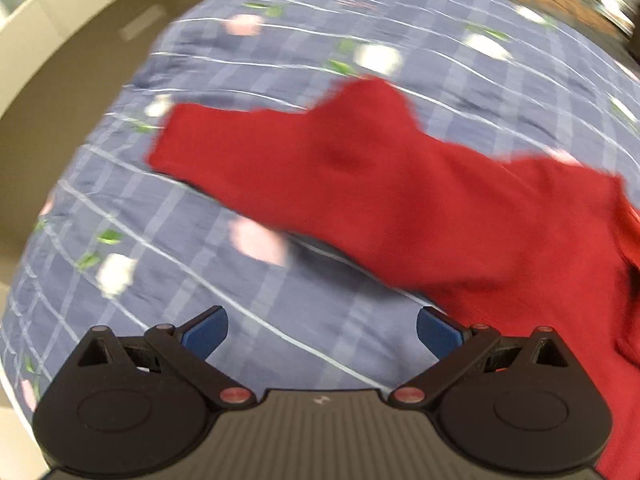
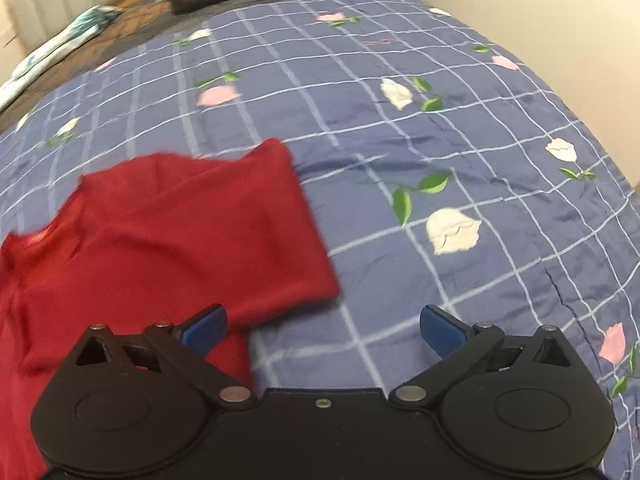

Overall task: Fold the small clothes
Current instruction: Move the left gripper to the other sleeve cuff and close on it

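Red shirt (image 1: 400, 200) lies on the bedspread (image 1: 280, 320) between my left gripper (image 1: 322, 332) and right gripper (image 2: 323, 330), both wide open, empty.

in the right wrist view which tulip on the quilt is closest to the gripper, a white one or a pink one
The pink tulip just right of the right hand-held gripper; the big white tulip lies farther up the quilt.

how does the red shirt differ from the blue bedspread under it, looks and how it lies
The red shirt is plain, with no pattern; the blue bedspread has a white grid with pink and white flowers. The red shirt is rumpled, with a sleeve sticking out; the blue bedspread lies mostly smooth with light creases. The red shirt covers only a part of the blue bedspread, which spreads far wider. Both are soft fabric, and neither is held by the open left gripper or right gripper.
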{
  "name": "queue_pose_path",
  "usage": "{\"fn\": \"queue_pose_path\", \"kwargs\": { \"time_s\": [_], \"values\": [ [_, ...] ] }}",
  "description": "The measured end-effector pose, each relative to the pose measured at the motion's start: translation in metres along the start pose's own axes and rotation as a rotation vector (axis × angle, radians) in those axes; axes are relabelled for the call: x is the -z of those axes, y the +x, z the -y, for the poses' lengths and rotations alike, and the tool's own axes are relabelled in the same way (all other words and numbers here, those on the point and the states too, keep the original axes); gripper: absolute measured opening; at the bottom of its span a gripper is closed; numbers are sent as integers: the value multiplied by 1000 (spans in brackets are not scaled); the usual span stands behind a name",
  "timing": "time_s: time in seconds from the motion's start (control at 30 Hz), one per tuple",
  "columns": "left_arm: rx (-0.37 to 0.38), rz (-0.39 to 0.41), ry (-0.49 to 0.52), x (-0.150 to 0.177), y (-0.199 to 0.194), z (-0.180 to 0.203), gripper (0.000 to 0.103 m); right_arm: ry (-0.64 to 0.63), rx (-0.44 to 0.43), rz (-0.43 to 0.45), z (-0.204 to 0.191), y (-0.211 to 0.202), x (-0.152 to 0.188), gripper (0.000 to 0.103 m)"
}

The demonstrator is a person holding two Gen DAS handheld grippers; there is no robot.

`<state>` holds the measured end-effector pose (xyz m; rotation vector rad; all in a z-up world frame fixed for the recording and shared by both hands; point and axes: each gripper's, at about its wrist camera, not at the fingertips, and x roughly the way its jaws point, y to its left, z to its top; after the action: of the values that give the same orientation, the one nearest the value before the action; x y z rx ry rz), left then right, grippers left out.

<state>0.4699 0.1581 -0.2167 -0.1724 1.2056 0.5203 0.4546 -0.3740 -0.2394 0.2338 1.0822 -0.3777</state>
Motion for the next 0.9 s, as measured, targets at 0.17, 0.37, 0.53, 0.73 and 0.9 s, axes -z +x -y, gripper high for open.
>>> {"fn": "queue_pose_path", "kwargs": {
  "time_s": [0.17, 0.37, 0.53, 0.73, 0.9],
  "values": [
    [-58, 2, -227, -33, 31, -66, 103, -33, -26, -39, -9, -24, 32, 102],
    [-136, 18, -440, -61, 63, -125, 103, -19, -25, -97, -17, -37, 65, 102],
    [-153, 60, -531, -76, 85, -144, 101, -11, -23, -119, -28, -42, 79, 102],
    [-98, 72, -618, -84, 110, -155, 73, -72, -69, -156, -55, -42, 93, 102],
    [-82, 100, -663, -86, 115, -164, 62, -111, -108, -170, -74, -46, 101, 102]
  ]
}}
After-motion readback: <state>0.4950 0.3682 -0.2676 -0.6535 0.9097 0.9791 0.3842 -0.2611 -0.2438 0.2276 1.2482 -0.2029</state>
